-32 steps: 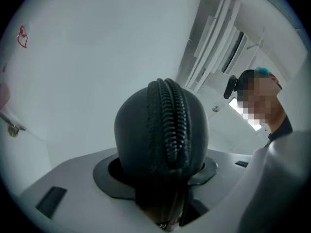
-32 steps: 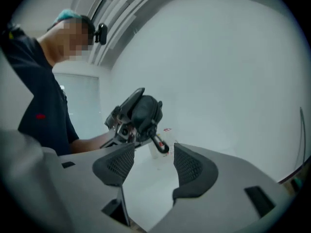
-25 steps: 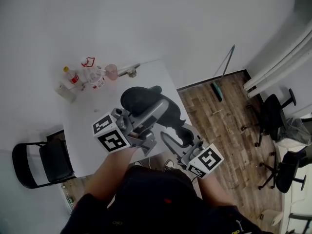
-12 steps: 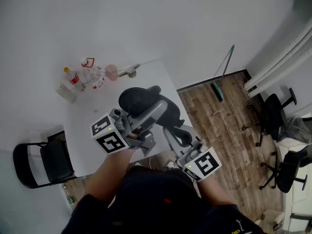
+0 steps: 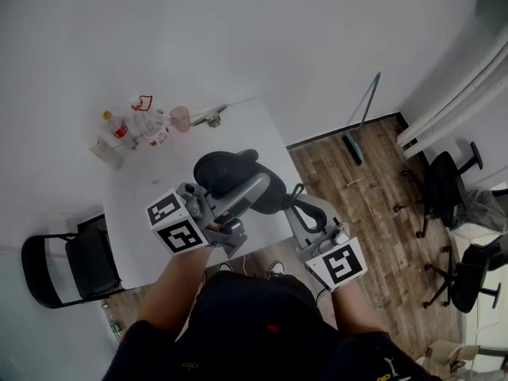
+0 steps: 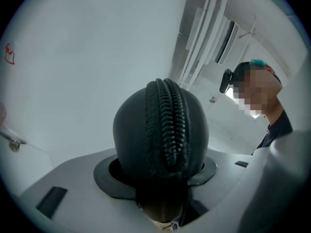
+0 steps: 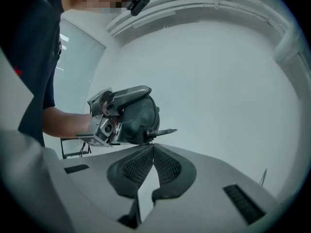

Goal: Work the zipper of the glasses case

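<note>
Head view: your left gripper (image 5: 238,190) is clamped round a dark, rounded glasses case (image 5: 222,171), holding it in the air above the near edge of a white table (image 5: 143,205). Your right gripper (image 5: 305,213) points at the case's right end.

Left gripper view: the case fills the gap between the jaws. Both pads press on its sides, and the zipper (image 6: 165,125) runs up the middle, facing the camera. The shell looks stiff and light with a matte skin, so it is likely to sit firmly in that grip.

Right gripper view: the jaws are pressed together, with their tips just under the slider. A slim pull tab (image 7: 164,130) sticks out sideways above them. You cannot tell whether anything is pinched. The tab is probably the place to take hold. It is small and thin, so it could slip.
</note>
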`<control>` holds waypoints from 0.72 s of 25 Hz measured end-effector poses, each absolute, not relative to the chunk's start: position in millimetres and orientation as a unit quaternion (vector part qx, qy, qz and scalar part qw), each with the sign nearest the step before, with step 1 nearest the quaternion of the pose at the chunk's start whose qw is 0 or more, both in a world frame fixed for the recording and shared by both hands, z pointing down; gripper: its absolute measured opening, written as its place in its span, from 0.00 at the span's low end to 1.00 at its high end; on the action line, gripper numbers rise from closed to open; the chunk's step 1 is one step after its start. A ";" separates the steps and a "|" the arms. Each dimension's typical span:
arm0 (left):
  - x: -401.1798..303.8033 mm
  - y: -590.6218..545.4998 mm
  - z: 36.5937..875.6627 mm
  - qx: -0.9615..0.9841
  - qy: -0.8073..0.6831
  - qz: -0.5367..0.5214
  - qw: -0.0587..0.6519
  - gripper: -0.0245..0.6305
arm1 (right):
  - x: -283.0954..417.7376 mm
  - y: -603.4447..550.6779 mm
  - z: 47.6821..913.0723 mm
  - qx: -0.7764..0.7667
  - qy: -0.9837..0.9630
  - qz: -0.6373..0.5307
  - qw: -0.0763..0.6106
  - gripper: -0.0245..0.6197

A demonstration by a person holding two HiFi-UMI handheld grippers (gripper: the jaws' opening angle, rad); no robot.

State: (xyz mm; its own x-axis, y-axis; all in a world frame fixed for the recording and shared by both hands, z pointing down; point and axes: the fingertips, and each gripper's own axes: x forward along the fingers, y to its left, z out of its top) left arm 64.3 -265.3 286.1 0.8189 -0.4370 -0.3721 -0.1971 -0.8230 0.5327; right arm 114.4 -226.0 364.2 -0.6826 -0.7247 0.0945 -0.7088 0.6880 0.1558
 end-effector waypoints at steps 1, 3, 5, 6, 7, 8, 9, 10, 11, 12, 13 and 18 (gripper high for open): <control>67.4 -263.1 289.5 0.927 -0.167 -0.233 0.241 0.43 | 116.1 -226.8 364.7 0.388 -0.915 -0.071 0.088 0.07; 73.1 -258.7 295.1 0.936 -0.157 -0.207 0.236 0.43 | 117.8 -226.1 366.1 0.379 -0.912 -0.104 0.117 0.07; 77.1 -255.0 300.0 0.944 -0.148 -0.183 0.232 0.43 | 118.2 -225.3 367.8 0.373 -0.908 -0.125 0.141 0.07; 78.3 -253.7 302.4 0.946 -0.145 -0.174 0.230 0.43 | 118.1 -225.3 368.8 0.372 -0.906 -0.133 0.151 0.07; 79.1 -252.8 304.6 0.948 -0.143 -0.166 0.229 0.43 | 117.7 -225.5 369.9 0.372 -0.904 -0.140 0.160 0.07; 79.8 -252.3 306.8 0.950 -0.141 -0.159 0.229 0.43 | 117.4 -225.8 371.2 0.371 -0.902 -0.146 0.168 0.07; 80.8 -251.9 309.0 0.951 -0.137 -0.151 0.231 0.43 | 117.1 -225.9 372.5 0.369 -0.900 -0.152 0.177 0.07; 82.1 -251.4 311.4 0.953 -0.133 -0.142 0.233 0.43 | 117.0 -225.9 373.8 0.367 -0.898 -0.159 0.187 0.07; 83.5 -250.7 314.1 0.954 -0.129 -0.133 0.237 0.43 | 116.8 -225.4 375.2 0.364 -0.895 -0.167 0.197 0.07; 84.9 -249.7 317.2 0.955 -0.123 -0.122 0.242 0.43 | 116.3 -224.7 376.4 0.360 -0.892 -0.177 0.207 0.07; 86.3 -248.3 320.8 0.956 -0.117 -0.110 0.247 0.43 | 115.6 -223.9 377.4 0.357 -0.890 -0.187 0.216 0.07; 102.4 -231.7 345.8 0.973 -0.088 -0.016 0.215 0.43 | 111.2 -223.4 379.0 0.340 -0.881 -0.221 0.245 0.07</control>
State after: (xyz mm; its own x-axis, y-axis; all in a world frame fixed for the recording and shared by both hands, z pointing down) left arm 102.4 -231.7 345.8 0.9841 -0.1775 0.0068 -0.1639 -0.8924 0.4204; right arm 111.2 -223.4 379.0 -0.6486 -0.7074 0.2809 -0.4908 0.6708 0.5561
